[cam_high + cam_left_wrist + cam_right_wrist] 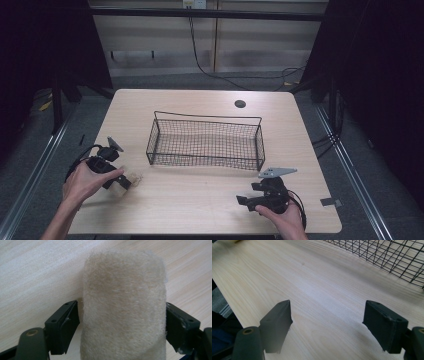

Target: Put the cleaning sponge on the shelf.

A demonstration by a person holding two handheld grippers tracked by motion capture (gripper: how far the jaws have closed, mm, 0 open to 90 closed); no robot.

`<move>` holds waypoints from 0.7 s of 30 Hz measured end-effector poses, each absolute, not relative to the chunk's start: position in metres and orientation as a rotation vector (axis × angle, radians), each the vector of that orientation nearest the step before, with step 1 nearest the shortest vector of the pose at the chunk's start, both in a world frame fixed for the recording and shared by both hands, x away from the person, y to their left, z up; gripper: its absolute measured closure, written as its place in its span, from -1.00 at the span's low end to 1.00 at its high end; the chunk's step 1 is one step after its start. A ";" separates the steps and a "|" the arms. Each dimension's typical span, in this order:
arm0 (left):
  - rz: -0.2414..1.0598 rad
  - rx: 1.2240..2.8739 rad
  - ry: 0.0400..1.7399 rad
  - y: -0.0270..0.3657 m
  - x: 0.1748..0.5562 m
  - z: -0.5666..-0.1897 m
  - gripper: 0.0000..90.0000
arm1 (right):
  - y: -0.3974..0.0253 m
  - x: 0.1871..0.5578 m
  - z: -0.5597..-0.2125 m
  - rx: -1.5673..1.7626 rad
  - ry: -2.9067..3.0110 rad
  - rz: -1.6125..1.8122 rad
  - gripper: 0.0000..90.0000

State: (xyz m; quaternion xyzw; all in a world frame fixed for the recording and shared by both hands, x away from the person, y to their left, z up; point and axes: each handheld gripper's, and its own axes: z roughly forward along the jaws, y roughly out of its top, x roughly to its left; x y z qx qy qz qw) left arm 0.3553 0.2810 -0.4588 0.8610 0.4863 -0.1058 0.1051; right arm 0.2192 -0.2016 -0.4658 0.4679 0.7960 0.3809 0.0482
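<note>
High view shows our left gripper (121, 181) near the table's (200, 200) left edge, its jaws clamped on a beige fuzzy block (134, 178) that lies on the wood; left gripper view has the block (123, 307) between both jaws. Our right gripper (246, 201) sits near the front edge, jaws apart, holding nothing. A wire basket (206, 141) stands mid-table, well apart from the block.

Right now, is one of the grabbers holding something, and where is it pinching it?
The left gripper has a fuzzy cream block between its jaws, pinched at its two sides, near its lower end. The right gripper is open over the table, holding nothing.
</note>
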 end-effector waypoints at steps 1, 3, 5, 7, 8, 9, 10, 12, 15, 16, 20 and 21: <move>-0.310 2.544 1.436 0.280 0.355 -0.460 -0.54 | -0.202 0.219 -0.466 1.427 2.426 1.161 -0.51; -0.315 2.549 1.432 0.280 0.355 -0.461 -0.51 | -0.202 0.219 -0.466 1.424 2.427 1.162 -0.51; -0.325 2.549 1.424 0.278 0.355 -0.462 -0.44 | -0.202 0.219 -0.466 1.425 2.428 1.162 -0.51; -0.316 2.551 1.424 0.277 0.355 -0.462 -0.43 | -0.201 0.219 -0.466 1.426 2.429 1.161 -0.51; -0.316 2.548 1.426 0.277 0.355 -0.462 -0.42 | -0.201 0.219 -0.466 1.427 2.429 1.160 -0.51; -0.316 2.548 1.426 0.277 0.355 -0.462 -0.42 | -0.201 0.219 -0.466 1.427 2.430 1.160 -0.51; -0.323 2.555 1.424 0.278 0.356 -0.462 -0.42 | -0.201 0.219 -0.466 1.427 2.430 1.160 -0.51; -0.332 2.548 1.429 0.279 0.355 -0.461 -0.42 | -0.201 0.219 -0.466 1.429 2.431 1.158 -0.51; -0.335 2.533 1.440 0.281 0.355 -0.459 -0.41 | -0.201 0.220 -0.466 1.431 2.433 1.154 -0.51; -0.335 2.533 1.440 0.281 0.355 -0.459 -0.41 | -0.201 0.220 -0.466 1.431 2.433 1.154 -0.51; -0.338 2.533 1.410 0.283 0.354 -0.453 -0.41 | -0.201 0.219 -0.466 1.432 2.437 1.149 -0.51; -0.338 2.533 1.410 0.283 0.354 -0.453 -0.41 | -0.201 0.219 -0.466 1.432 2.437 1.149 -0.51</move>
